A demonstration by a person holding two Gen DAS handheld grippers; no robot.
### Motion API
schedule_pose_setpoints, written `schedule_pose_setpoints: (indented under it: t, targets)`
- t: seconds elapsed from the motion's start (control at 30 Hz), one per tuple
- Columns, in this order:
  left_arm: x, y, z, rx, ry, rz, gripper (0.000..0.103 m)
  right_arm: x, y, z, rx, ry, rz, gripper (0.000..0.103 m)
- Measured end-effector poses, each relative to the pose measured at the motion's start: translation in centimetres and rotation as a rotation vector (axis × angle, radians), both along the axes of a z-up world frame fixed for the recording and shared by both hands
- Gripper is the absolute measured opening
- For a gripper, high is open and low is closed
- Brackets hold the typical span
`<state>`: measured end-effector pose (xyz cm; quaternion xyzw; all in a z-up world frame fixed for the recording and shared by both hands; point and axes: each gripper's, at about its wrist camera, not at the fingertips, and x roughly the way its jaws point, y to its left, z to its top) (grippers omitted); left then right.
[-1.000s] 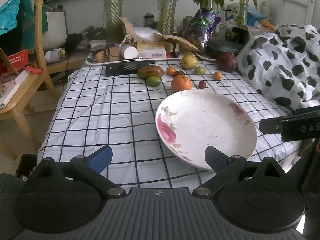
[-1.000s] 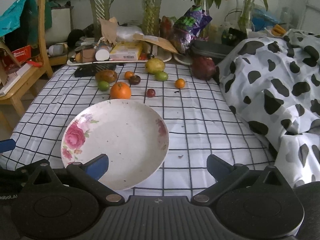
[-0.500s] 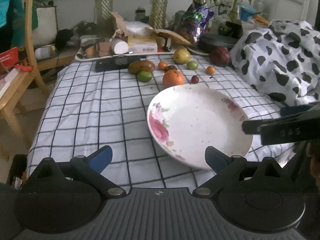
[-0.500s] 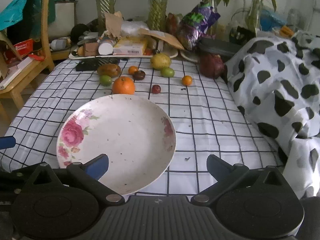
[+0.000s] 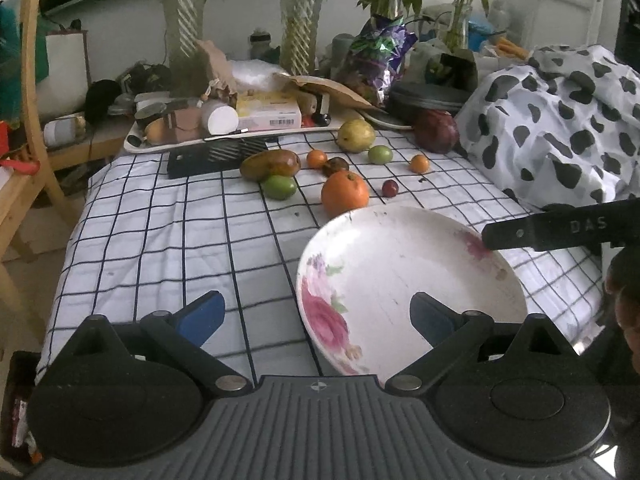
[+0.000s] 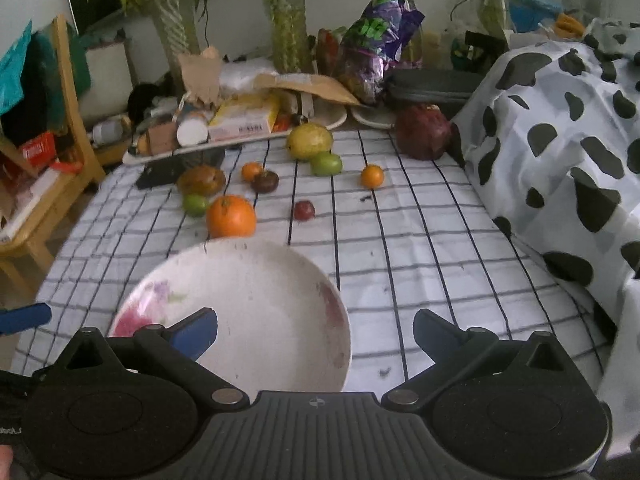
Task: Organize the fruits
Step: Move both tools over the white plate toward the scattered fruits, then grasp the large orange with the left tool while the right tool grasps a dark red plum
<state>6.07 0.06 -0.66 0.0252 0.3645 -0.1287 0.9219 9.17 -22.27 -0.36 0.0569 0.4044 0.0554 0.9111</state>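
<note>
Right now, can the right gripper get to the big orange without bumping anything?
Probably yes. The right gripper is open and empty, and the big orange sits just beyond the empty flowered plate. It likely must pass over the plate, minding the green fruit nearby.

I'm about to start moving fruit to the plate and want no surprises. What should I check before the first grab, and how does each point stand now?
1. Left gripper open and holding nothing: ok.
2. Right gripper open and holding nothing: ok.
3. Plate has nothing on it and lies on the checked cloth: ok.
4. Orange sits just beyond the plate's far rim, nothing on top of it: ok.
5. Small red fruit lies apart from the other fruit, room for fingers on both sides: ok.
6. Green fruit beside the brown mango, whether they touch: cannot tell.
</note>
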Motion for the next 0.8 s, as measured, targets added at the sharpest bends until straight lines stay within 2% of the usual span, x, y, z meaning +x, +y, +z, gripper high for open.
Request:
schedule_pose_setpoints:
  t: [0.2,0.33,0.47,0.57,0.7,0.8]
  targets:
    - [2.8,0.6,-0.7,0.021,-0.003,0.006,0.101,2.4,0.2,-0.7,-0.105,-0.018,0.002,0.103]
    - [4.6,1.2,-1.0,0.007,-0.027,0.031,0.101,3.8,0.4,-0.9,-0.119,-0.036,0.043,0.103]
    - [6.3,1.3,-1.1,0.006,-0.048,0.053,0.101,5.1,-0.1,-1.3,-0.081,-0.049,0.085,0.103]
    - [7.7,1.0,-1.4,-0.021,-0.016,-0.001,0.101,6.2,-0.7,-1.6,-0.049,-0.047,0.093,0.103]
    - [9.4,-0.3,-1.8,-0.027,0.018,-0.086,0.101,7.8,-1.2,-2.2,-0.072,-0.032,0.104,0.103]
    - [10.7,-1.2,-2.3,-0.022,0.029,-0.103,0.100,9.1,-1.7,-2.5,-0.051,-0.001,0.111,0.103]
